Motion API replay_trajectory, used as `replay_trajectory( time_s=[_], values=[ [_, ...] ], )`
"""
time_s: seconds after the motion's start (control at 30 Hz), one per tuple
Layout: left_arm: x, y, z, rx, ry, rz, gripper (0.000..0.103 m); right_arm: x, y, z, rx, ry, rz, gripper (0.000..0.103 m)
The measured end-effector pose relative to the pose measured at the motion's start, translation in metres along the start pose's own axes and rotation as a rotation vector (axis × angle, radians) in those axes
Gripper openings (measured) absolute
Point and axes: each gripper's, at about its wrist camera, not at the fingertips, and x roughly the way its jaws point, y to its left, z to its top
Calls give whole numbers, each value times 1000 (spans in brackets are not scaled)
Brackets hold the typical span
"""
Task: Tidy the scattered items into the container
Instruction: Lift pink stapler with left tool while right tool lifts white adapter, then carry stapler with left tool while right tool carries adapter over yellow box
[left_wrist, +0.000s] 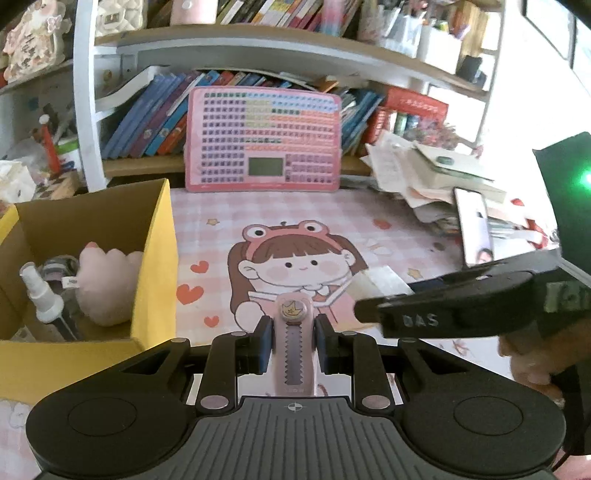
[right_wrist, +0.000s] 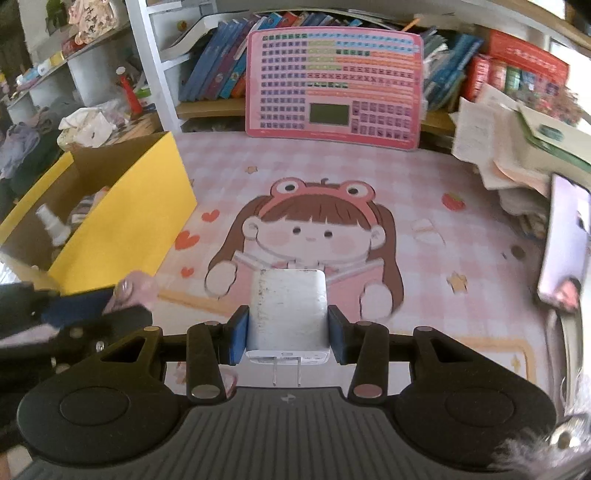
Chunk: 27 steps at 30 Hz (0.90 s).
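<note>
My left gripper (left_wrist: 293, 334) is shut on a pink utility knife (left_wrist: 294, 343) with a crown button, held above the desk mat. A white plug charger (right_wrist: 288, 314), prongs toward the camera, sits clamped in my right gripper (right_wrist: 288, 332). The yellow cardboard box (left_wrist: 157, 266) stands at the left and holds a pink plush (left_wrist: 109, 284), a white spray bottle (left_wrist: 42, 295) and other small items. The same box (right_wrist: 125, 225) appears at the left in the right wrist view. In the left wrist view the right gripper (left_wrist: 373, 291) comes in from the right with the charger (left_wrist: 380, 282).
A pink cartoon desk mat (left_wrist: 406, 221) covers the table. A pink keyboard-chart board (left_wrist: 264, 138) leans against the bookshelf at the back. Stacked papers and books (left_wrist: 436, 173) and a propped phone (left_wrist: 474, 229) crowd the right side. A hand (right_wrist: 133, 291) holds the left tool.
</note>
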Motion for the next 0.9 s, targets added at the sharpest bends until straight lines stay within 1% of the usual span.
replay_trajectory(
  time_s=[0.17,0.3,0.43,0.63,0.9],
  values=[
    [-26,8,-17,9,-7,-52,23,-22,21,-29,20,10,-34,41],
    [-43,17,-26,-18,-10,-67,23,-35,42,-45,66,20,-21,41],
    [-63,27,-36,-31,-6,-73,23,-48,66,-57,95,18,7,41],
    [-93,50,-58,-59,21,-72,23,-63,106,-78,96,20,39,41],
    [-130,81,-82,-101,24,-52,23,-75,150,-99,114,42,105,41]
  ],
)
